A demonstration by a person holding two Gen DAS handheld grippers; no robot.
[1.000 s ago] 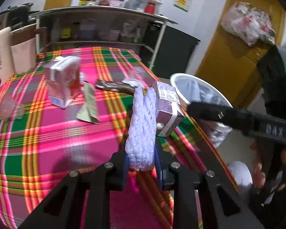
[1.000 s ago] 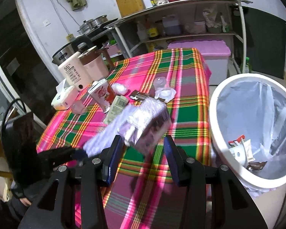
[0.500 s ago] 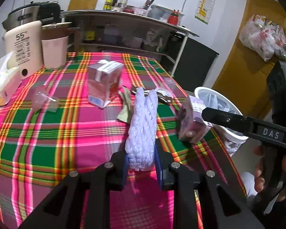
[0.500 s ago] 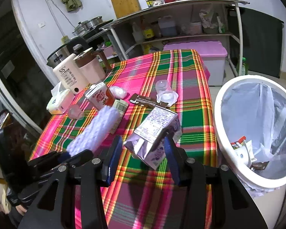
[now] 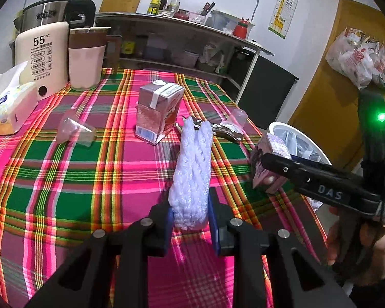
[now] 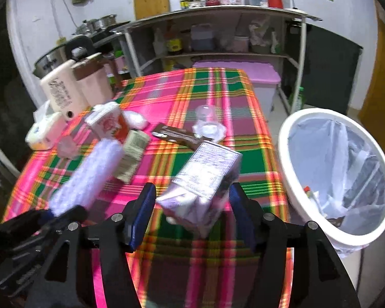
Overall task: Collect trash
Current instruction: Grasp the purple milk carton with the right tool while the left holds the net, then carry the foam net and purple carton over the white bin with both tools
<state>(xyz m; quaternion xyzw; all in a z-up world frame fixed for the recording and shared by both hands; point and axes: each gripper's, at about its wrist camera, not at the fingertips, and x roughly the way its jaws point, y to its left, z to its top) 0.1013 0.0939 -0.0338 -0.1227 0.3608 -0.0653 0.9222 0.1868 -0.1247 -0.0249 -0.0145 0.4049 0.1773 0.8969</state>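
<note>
Nearest, the left gripper (image 5: 190,224) pinches a soft, light foam net (image 5: 192,172) near its base, while the right gripper (image 6: 192,213), whose fingers are opening wider than a moment ago, frees a light, crushable purple carton (image 6: 202,187) above the table (image 6: 218,97), short of the bin (image 6: 338,177).

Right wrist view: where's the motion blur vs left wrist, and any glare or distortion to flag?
Right wrist view: the white foam net and purple carton between the opening jaws are smeared, and the tablecloth streaks near the bottom. Left wrist view: sharper, the foam net is crisp; the green LED blooms. Both views: strong fisheye bending, dark corners.
</note>
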